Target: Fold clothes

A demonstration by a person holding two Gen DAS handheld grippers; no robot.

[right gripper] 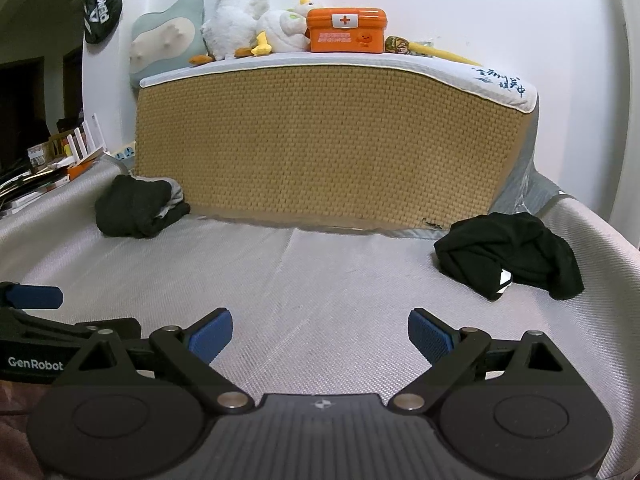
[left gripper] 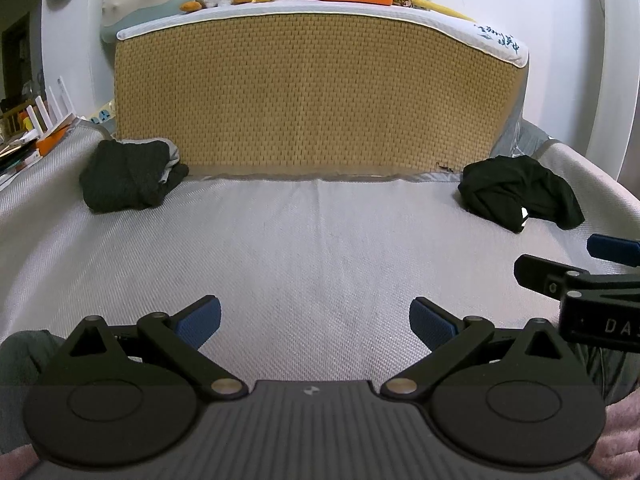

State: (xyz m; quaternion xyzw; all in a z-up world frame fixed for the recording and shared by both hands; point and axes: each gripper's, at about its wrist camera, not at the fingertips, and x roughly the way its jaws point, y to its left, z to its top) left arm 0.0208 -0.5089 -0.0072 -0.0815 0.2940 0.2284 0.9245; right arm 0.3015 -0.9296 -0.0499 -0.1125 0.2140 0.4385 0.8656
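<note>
A crumpled black garment (left gripper: 520,194) (right gripper: 510,254) lies at the far right of the grey bed surface (left gripper: 312,248) (right gripper: 320,280). A folded dark pile with a grey layer (left gripper: 130,174) (right gripper: 140,206) rests at the far left, against the woven board. My left gripper (left gripper: 315,322) hovers open over the near middle of the bed, nothing between its blue pads. My right gripper (right gripper: 320,334) is also open and empty, well short of the black garment. In the left wrist view, the right gripper's fingers (left gripper: 612,250) show at the right edge.
An upright woven mattress board (left gripper: 316,92) (right gripper: 332,144) blocks the back of the bed. On top sit plush toys (right gripper: 256,28) and an orange first-aid box (right gripper: 346,30). Cluttered shelves (right gripper: 52,164) stand at the left; a white wall is on the right.
</note>
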